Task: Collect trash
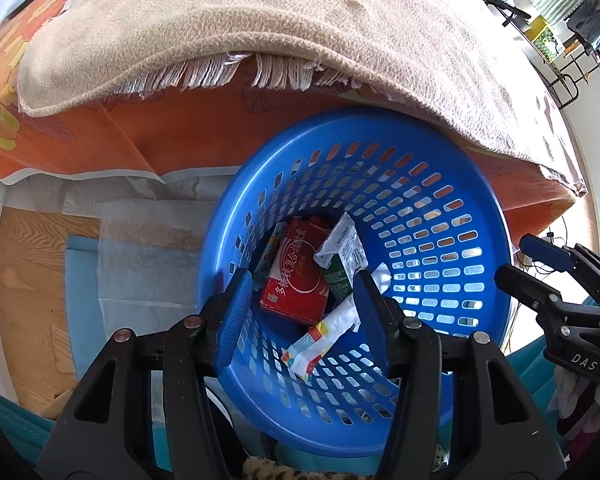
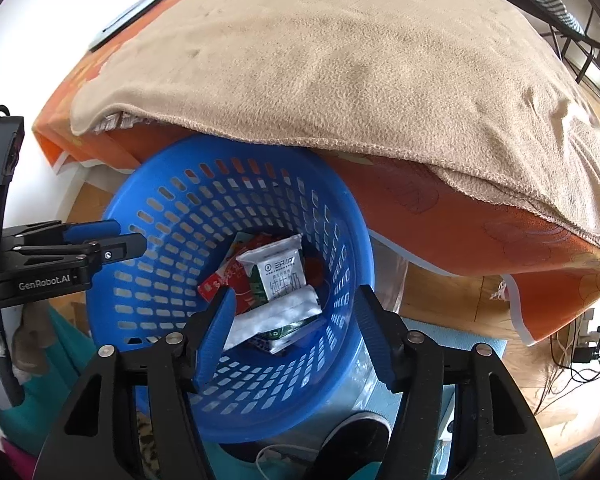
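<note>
The left tongs [image 1: 300, 304] hang released over the blue basket [image 1: 452, 168], nothing between their pads. Inside lie a red box [image 1: 296, 280], a milk carton [image 2: 278, 276] and a white wrapper [image 1: 324, 340]. The right tongs [image 2: 296, 334] gape empty above them, near the beige blanket [image 2: 340, 60].

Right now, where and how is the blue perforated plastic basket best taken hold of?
Grip the blue perforated plastic basket at its smooth rim nearest the grippers, from above, one finger inside and one outside. The wall there is thin and upright; the far rim sits under the beige blanket. Both grippers look open and empty.
</note>
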Demonstrator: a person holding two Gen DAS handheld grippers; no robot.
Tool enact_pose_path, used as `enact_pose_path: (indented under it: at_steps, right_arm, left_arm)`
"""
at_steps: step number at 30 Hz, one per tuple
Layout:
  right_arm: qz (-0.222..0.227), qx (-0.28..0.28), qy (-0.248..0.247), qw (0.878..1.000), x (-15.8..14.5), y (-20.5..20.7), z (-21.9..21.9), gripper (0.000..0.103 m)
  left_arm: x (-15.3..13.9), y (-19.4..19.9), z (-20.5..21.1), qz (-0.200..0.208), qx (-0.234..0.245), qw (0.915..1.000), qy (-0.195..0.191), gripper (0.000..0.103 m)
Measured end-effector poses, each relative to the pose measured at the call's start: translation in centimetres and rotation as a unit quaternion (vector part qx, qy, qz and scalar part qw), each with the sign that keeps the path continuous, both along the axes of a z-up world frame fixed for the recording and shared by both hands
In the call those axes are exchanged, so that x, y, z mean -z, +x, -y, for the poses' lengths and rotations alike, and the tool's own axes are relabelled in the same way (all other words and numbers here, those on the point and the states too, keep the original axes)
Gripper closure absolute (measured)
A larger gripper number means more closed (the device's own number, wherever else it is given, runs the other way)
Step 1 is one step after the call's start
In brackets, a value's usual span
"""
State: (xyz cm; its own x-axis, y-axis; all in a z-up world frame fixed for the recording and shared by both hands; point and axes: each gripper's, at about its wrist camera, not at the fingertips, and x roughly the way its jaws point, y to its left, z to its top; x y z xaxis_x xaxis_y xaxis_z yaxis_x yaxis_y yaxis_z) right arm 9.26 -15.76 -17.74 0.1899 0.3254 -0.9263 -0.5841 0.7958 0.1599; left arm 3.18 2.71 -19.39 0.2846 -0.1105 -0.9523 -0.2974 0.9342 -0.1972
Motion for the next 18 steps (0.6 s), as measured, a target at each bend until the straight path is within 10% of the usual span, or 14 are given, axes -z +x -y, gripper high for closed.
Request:
enact_pose_path:
  at_steps: [18]
  right_arm:
    - [0.058,0.037,-0.053,0.996,-1.7,0.4,0.7,0.041]
  left_arm:
    - [-3.1,0.1,-0.2,0.022,-0.009,0.9993,0.028,0.039]
